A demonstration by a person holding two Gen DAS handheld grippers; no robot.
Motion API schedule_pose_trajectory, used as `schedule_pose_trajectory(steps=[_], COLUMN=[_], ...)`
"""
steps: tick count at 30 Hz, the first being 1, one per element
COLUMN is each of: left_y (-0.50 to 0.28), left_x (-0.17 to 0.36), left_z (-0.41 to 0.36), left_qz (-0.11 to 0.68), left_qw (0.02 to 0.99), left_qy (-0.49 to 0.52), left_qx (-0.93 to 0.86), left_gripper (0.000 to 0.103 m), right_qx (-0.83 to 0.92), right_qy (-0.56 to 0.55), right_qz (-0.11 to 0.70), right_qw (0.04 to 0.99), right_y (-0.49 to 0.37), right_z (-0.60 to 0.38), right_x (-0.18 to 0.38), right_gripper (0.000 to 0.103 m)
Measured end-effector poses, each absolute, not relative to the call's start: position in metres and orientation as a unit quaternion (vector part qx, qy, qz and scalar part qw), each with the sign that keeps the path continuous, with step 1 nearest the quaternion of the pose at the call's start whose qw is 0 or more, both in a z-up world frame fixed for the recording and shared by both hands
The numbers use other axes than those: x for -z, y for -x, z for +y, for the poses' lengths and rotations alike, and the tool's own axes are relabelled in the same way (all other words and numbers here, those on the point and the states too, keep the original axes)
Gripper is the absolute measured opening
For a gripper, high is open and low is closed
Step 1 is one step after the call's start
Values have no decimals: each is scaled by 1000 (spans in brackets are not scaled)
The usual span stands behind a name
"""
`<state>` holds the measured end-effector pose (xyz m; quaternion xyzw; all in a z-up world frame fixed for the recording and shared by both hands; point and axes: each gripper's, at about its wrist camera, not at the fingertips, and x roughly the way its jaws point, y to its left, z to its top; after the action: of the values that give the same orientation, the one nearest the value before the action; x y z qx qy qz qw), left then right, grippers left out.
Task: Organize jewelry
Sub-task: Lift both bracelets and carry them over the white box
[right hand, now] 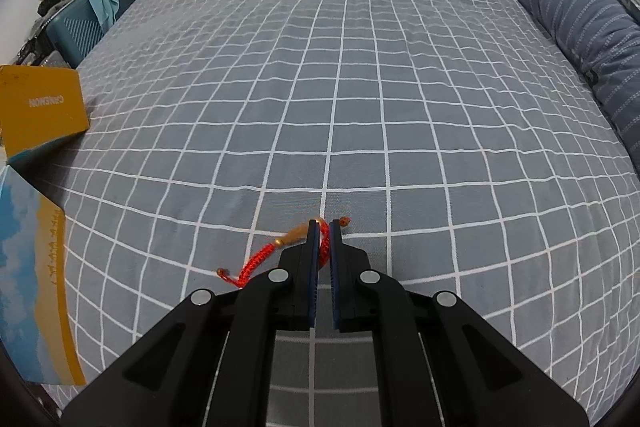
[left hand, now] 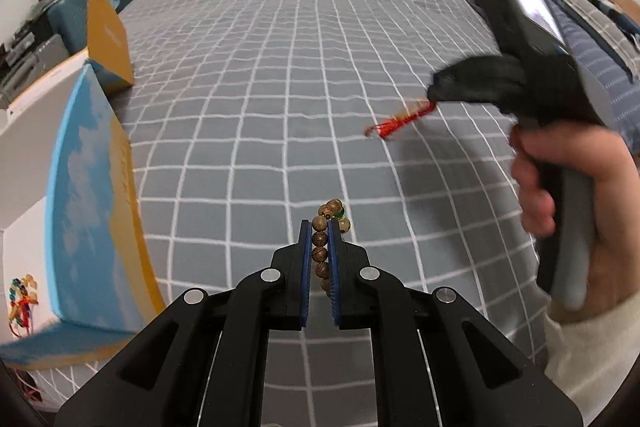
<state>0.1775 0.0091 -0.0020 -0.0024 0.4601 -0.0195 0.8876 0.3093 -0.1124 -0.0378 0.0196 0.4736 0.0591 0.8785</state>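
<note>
In the left wrist view, the left gripper (left hand: 320,227) at lower centre is clamped on a wooden bead bracelet (left hand: 322,247). The beads are hard, light and round, so they may roll between the pads; gripping across several seems wise. More jewelry (left hand: 22,297) lies in the open box (left hand: 92,227) at lower left.

In the right wrist view, the right gripper (right hand: 325,227) pinches a red braided cord bracelet (right hand: 256,263), soft and limp, dangling leftward over the checked bedspread (right hand: 360,87).
</note>
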Motion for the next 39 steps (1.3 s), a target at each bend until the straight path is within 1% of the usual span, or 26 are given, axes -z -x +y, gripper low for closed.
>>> schedule_pose_trajectory(steps=[7,10,11,12,14,15,22,34,35,36,37,38,39], left_y=[-188,-194,-192,-193,-194,-197,-203,-208,-209,-210,-210,-211,-211], left_x=[-11,-11,-12,-12,-11,-10,-7,-8,-8,-8,-7,-7,-7], left_z=[23,30,30,30,30,31,33,34,35,35,35,35,35], left_qz=[451,454,455,455,454,453,460,461,462,463,463,464,464], left_qw=[892,891,890,890,891,891,888,887,887,886,886,886,886], left_qy=[10,15,15,13,6,5,2,5,5,4,4,4,4], left_qx=[18,18,17,17,14,12,10,11,11,11,11,11,11], left_gripper=[7,7,7,7,7,7,7,7,7,7,7,7,7], right_qx=[-62,-57,-53,-50,-40,-36,-41,-57,-57,-55,-53,-52,-54], right_qy=[-26,-31,-31,-31,-27,-23,-20,-20,-19,-18,-17,-19,-20], right_qz=[459,465,469,472,471,473,504,521,523,524,526,526,527], right_qw=[886,883,881,880,881,880,863,851,850,850,849,848,848], right_y=[-290,-294,-298,-302,-311,-315,-336,-335,-335,-335,-335,-335,-337], right_z=[-117,-121,-122,-124,-125,-125,-123,-117,-117,-117,-117,-119,-122], right_x=[24,29,34,36,45,48,74,80,82,82,82,82,83], right_gripper=[4,5,10,26,41,41,41,41,40,30,23,15,10])
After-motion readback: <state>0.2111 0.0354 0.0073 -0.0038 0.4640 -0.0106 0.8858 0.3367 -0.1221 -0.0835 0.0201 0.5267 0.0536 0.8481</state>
